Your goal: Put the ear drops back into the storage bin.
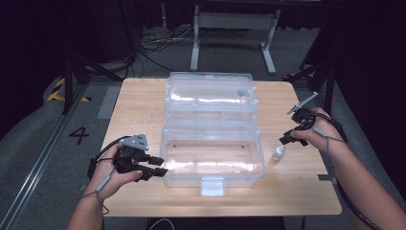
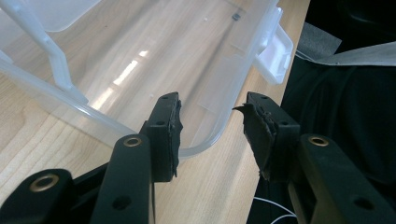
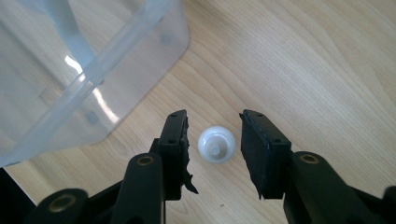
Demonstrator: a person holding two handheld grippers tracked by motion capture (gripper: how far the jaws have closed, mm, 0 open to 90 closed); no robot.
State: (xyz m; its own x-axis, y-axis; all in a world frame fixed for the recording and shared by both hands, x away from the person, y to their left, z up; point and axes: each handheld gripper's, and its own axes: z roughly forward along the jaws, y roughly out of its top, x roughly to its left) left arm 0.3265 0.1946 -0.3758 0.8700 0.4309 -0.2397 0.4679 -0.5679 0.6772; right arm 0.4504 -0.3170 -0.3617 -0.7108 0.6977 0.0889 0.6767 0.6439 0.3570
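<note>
Clear plastic box (image 1: 212,153) sits mid-bench (image 1: 297,191), lid open toward 12 o'clock, latch at 6 o'clock. Left gripper (image 1: 160,171) at the box's 8 o'clock corner, jaws spread, one either side of the corner wall, no contact seen. Small white bottle (image 1: 278,153) stands upright at the box's 3 o'clock, just beside it. Right gripper (image 3: 212,140) above the bottle, jaws spread either side of its cap, not touching.

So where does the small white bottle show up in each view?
High view: small white bottle stands on the table right of the clear plastic box, below the right gripper.
Left gripper view: not in it.
Right gripper view: bottle centred between the open jaws, seen from above.
Shared landmark: the box's rounded corner.
</note>
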